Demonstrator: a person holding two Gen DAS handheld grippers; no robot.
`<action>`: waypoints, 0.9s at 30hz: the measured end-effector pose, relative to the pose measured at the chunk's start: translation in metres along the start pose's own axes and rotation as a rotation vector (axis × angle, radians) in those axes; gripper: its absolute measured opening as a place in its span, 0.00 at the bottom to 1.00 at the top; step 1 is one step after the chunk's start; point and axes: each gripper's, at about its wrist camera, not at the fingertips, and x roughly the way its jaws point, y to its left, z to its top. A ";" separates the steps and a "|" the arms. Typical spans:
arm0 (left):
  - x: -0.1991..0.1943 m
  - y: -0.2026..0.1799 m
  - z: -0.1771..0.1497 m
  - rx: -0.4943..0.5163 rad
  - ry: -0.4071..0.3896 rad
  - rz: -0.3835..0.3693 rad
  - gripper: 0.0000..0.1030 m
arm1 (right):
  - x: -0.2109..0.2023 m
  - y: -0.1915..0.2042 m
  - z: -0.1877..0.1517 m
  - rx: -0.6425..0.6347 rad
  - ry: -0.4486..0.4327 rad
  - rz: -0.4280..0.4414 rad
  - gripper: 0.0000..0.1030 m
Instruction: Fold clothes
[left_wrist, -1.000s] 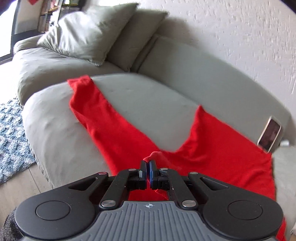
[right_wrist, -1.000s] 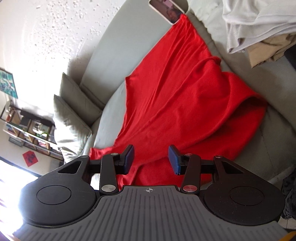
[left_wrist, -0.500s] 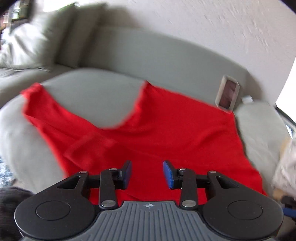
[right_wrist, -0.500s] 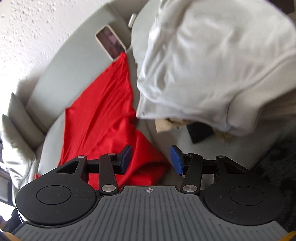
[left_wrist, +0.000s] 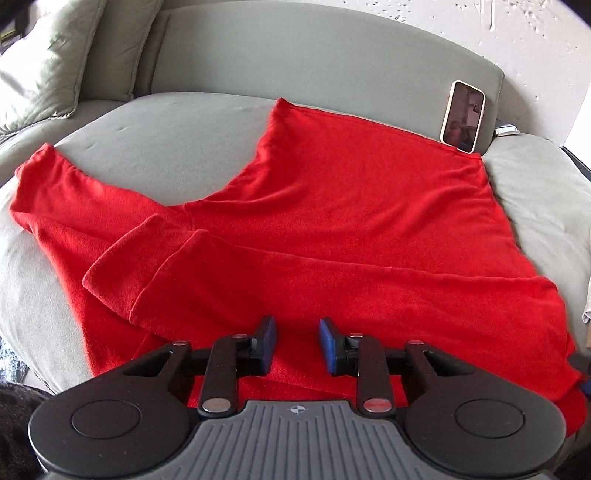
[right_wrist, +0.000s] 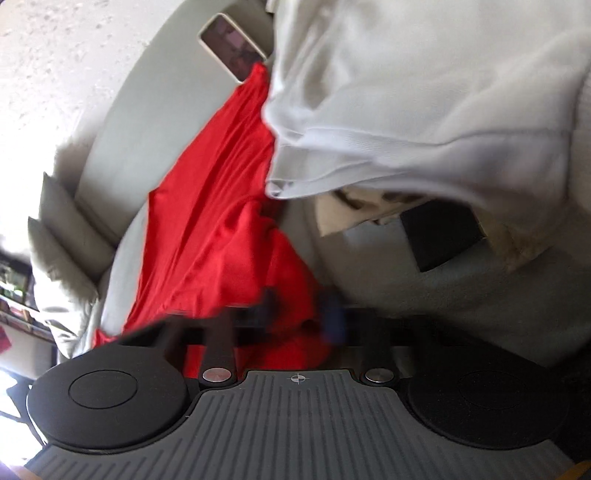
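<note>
No words, brand names or numbers can be read anywhere in either view. The only sign is a small crosshair mark (left_wrist: 296, 408) printed at the top centre of the grey ribbed housing of the left tool, and the same mark (right_wrist: 294, 377) on the right tool's housing. The phone (left_wrist: 464, 116) screen is too dim to read.

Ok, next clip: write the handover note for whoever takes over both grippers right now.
Left gripper: open, empty, above the near edge of the red garment.
Right gripper: blurred, looks open and empty, at the garment's right corner beside the white clothes pile.
The garment lies spread on the grey sofa; one sleeve is folded across the body, the other still stretched out left. A phone leans on the backrest.
Left: second sleeve, body folds, then the pile.
</note>
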 end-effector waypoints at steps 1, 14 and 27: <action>0.000 0.001 0.001 -0.007 0.003 -0.004 0.27 | -0.006 0.002 -0.001 -0.004 -0.024 -0.003 0.02; -0.001 0.003 0.004 0.009 0.018 -0.022 0.27 | -0.034 0.024 -0.014 -0.032 -0.001 -0.245 0.33; 0.000 0.002 0.001 0.010 0.011 -0.022 0.27 | -0.005 0.090 0.061 -0.061 -0.049 -0.175 0.36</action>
